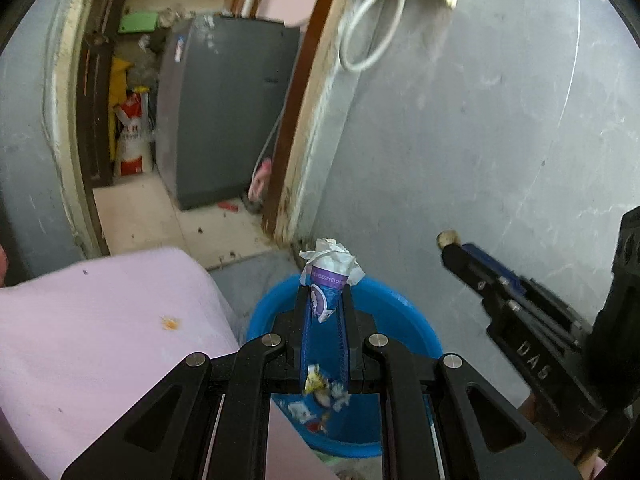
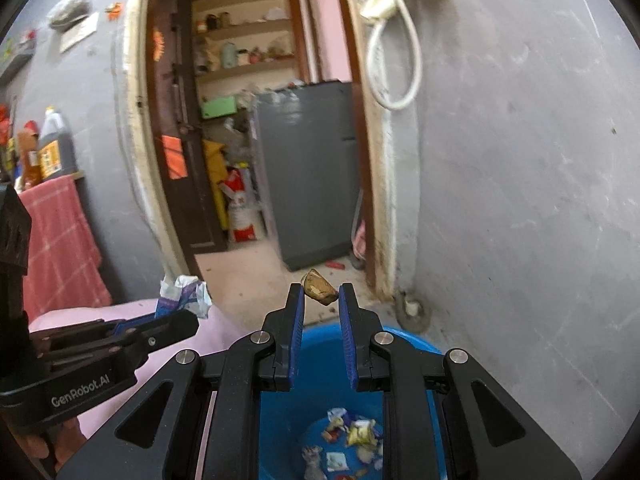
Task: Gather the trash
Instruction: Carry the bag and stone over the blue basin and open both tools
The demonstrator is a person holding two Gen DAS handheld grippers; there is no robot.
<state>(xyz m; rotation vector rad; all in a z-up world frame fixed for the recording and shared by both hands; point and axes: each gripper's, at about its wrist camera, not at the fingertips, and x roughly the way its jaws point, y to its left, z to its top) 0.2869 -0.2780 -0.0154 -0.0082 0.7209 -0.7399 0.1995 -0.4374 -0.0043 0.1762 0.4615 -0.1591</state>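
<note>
Pink-covered surface (image 1: 100,320) sits on the left, with a small orange stain (image 1: 170,323) on it; it butts up against the blue bin (image 1: 400,312) on the floor. Left gripper (image 1: 325,288) is over the bin, fingers pinching a crumpled purple-and-white wrapper (image 1: 330,270) at the tips, most of the wrapper sticking up above the pads. Right gripper (image 2: 320,294) is also over the bin, fingers nipping a small brown scrap (image 2: 318,282) right at the tips. Bin already has several wrappers (image 2: 348,440) on its bottom. Risks, my read: the left wrapper is light and crumpled, so on release it may cling to a pad or drift toward the near rim and the pink cover instead of dropping straight. The right scrap is held by a thin edge at the very tips, so any jolt could drop it early; it looks roughly over the far rim, so it could land on the floor behind the bin. Room: grey scuffed wall (image 2: 520,160) on the right, white hose (image 2: 394,68) hanging from it, open doorway in the middle showing a grey fridge (image 2: 312,168) and cluttered shelves (image 2: 248,56).
</note>
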